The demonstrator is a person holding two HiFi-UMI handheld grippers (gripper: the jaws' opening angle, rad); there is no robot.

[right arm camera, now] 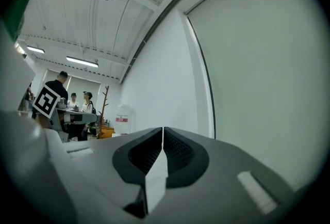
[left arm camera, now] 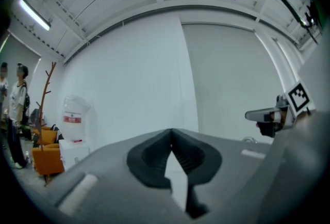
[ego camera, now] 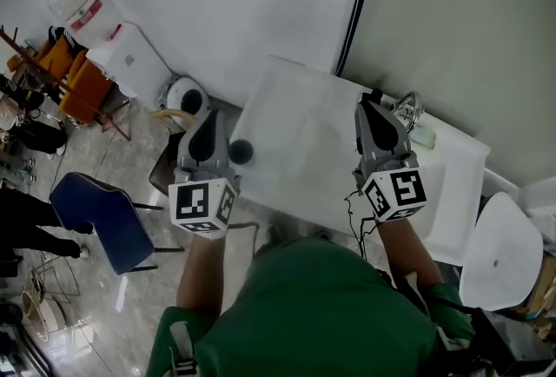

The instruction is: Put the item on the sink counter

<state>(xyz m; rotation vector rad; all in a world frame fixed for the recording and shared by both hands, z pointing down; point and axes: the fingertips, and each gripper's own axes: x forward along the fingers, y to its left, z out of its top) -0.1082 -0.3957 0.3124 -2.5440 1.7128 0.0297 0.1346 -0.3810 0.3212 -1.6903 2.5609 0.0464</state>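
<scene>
The white sink counter (ego camera: 300,149) lies below me, with a chrome faucet (ego camera: 408,109) at its back right. My left gripper (ego camera: 207,122) hangs over the counter's left edge and is shut, with nothing between its pads (left arm camera: 171,134). A small dark round thing (ego camera: 241,151) sits right beside it; I cannot tell whether it rests on the counter. Over the right part of the counter, near the faucet, my right gripper (ego camera: 372,106) is also shut and empty (right arm camera: 163,131). Both gripper views look up at walls and ceiling, so neither shows the counter.
A blue chair (ego camera: 97,212) and a dark bin stand on the floor to the left. Orange seats (ego camera: 76,76) and a water dispenser (ego camera: 87,12) are at the far left. A white round lid (ego camera: 499,249) is at the right. People stand at the left (left arm camera: 18,109).
</scene>
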